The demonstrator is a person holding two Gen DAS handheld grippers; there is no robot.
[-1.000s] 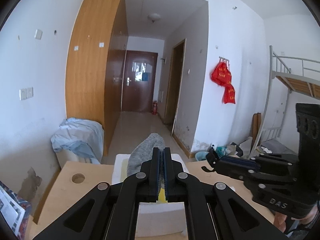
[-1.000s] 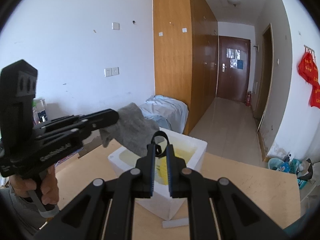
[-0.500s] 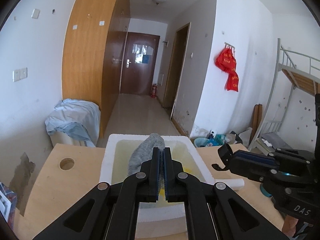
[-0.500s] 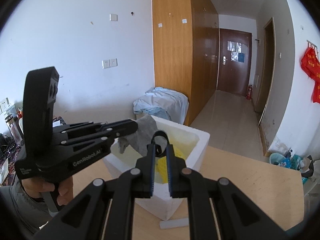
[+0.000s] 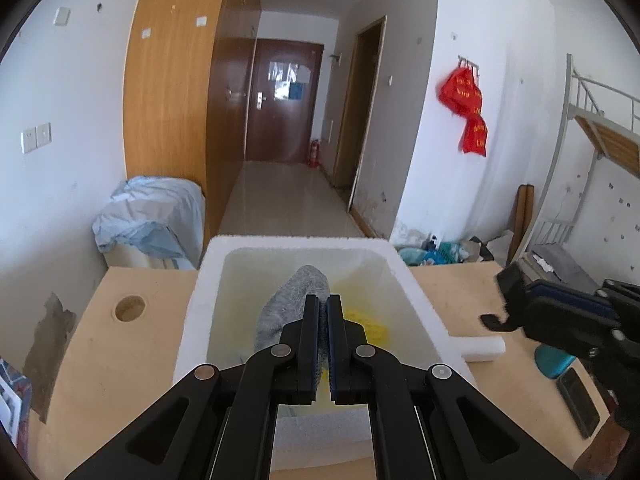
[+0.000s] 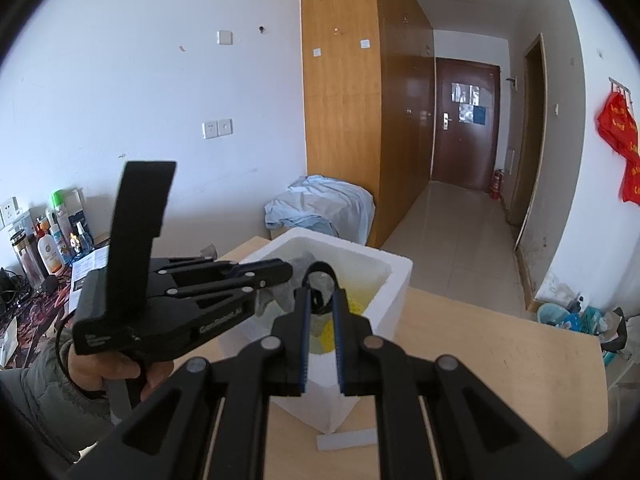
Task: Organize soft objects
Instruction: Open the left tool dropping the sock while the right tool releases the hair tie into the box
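Observation:
My left gripper is shut on a grey knitted cloth, which hangs down inside the white foam box. A yellow soft item lies on the box floor beside the cloth. From the right wrist view, the left gripper reaches over the box's left rim, held by a person's hand. My right gripper hovers in front of the box, shut on a black loop. The left wrist view has that gripper at the right, above the table.
The box stands on a light wooden table with a round hole. A white foam strip lies right of the box, with a teal object and a dark phone beyond. Bottles crowd the far left.
My left gripper has come forward and down, carrying the grey cloth from above the box into it. The right gripper has stayed put with the black loop.

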